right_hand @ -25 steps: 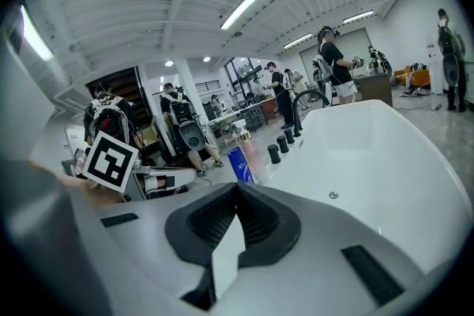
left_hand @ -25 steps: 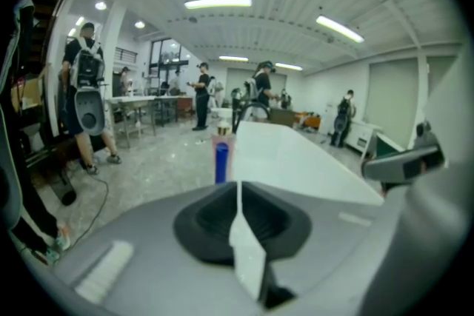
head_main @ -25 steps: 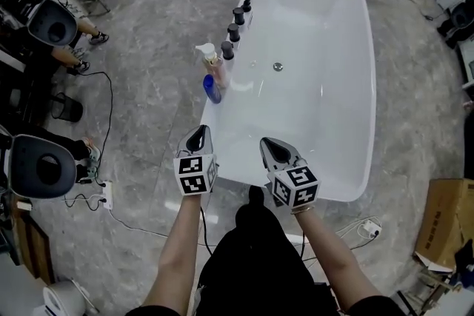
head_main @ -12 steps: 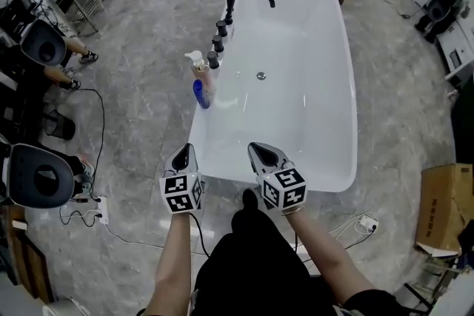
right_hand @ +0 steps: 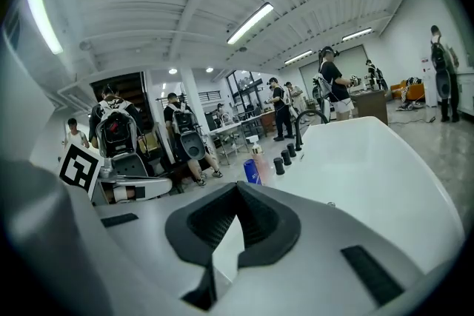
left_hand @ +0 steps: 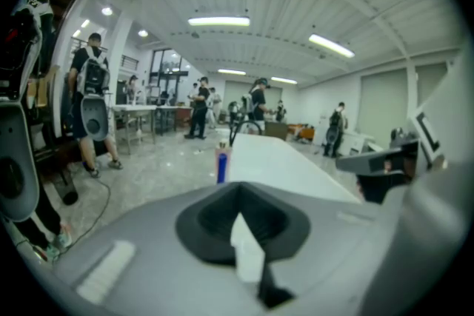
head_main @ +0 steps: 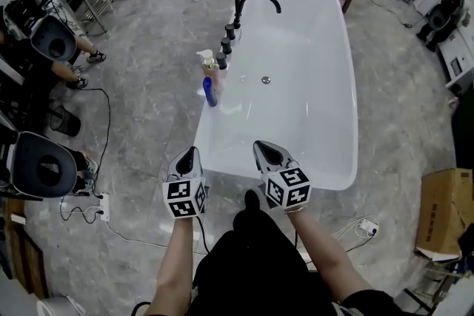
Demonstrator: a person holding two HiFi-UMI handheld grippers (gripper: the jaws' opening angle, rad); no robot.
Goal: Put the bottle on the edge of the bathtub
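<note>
A blue bottle [head_main: 211, 91] stands on the left rim of the white bathtub [head_main: 354, 131], beside a pale pump bottle [head_main: 208, 64]. Three black knobs [head_main: 226, 46] and a curved black faucet [head_main: 255, 1] follow along the same rim. My left gripper [head_main: 189, 155] and right gripper [head_main: 265, 149] hover side by side before the tub's near end, both shut and empty. The left gripper view shows its jaws [left_hand: 239, 220] together with the blue bottle [left_hand: 221, 166] far ahead. The right gripper view also shows meeting jaws [right_hand: 235, 224] and the blue bottle [right_hand: 251, 172] off to the front.
Two black office chairs [head_main: 43, 166] and a seated person's legs are at the left. A power strip [head_main: 104, 197] with cables lies on the marble floor. A cardboard box [head_main: 445, 212] sits at the right. People and tables stand beyond the tub's far end.
Both grippers have drawn back from the tub's near end toward my body, and the left one has finished closing. The bottles stay on the rim.
</note>
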